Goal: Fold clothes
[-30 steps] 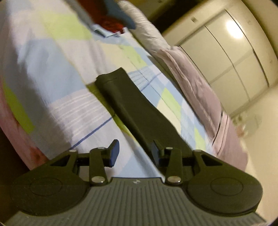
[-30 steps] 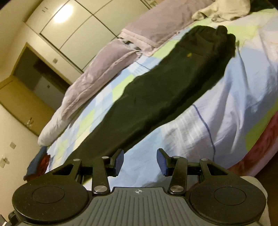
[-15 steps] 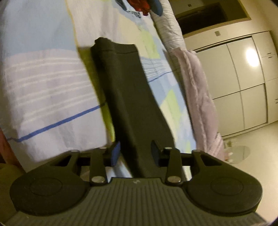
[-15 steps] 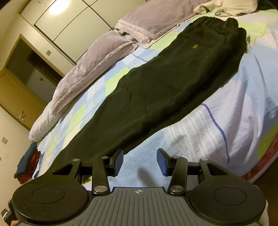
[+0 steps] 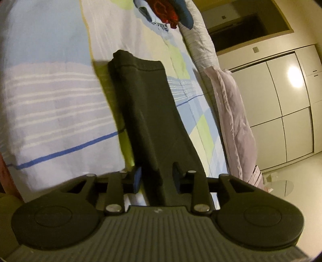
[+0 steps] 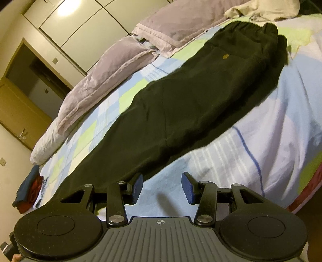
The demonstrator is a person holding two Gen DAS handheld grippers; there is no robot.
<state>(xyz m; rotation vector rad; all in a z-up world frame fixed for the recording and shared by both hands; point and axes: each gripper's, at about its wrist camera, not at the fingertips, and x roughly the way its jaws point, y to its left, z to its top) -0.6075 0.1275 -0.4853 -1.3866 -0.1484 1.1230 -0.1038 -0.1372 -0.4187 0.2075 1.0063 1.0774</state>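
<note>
Both black two-finger grippers are over the bed with their jaws spread and nothing between the pads. From the left wrist view, the left gripper (image 5: 156, 178) hangs over the lower leg of the long black trousers (image 5: 149, 112), its blue-padded fingers (image 5: 137, 177) straddling the dark cloth; whether the tips touch the fabric is hard to say from this angle. The leg runs straight away from this gripper to a folded hem at its far end. From the right wrist view, the right gripper (image 6: 162, 186) hovers beside the near edge of the same trousers (image 6: 191, 104), with its left finger just at the fabric's border and its right finger over bare sheet.

The trousers lie flat and lengthwise on the checked bedsheet of pale blue, lime green and white (image 6: 271, 129), legs stacked one on the other, elastic waistband at the far right end, a small yellow patch below it. A rumpled mauve quilt (image 6: 112, 66) lies along the far side of the bed. Red and blue folded clothes (image 5: 171, 10) sit at the sheet's end, well apart from the trousers. White wardrobe doors (image 5: 281, 112) stand behind.
</note>
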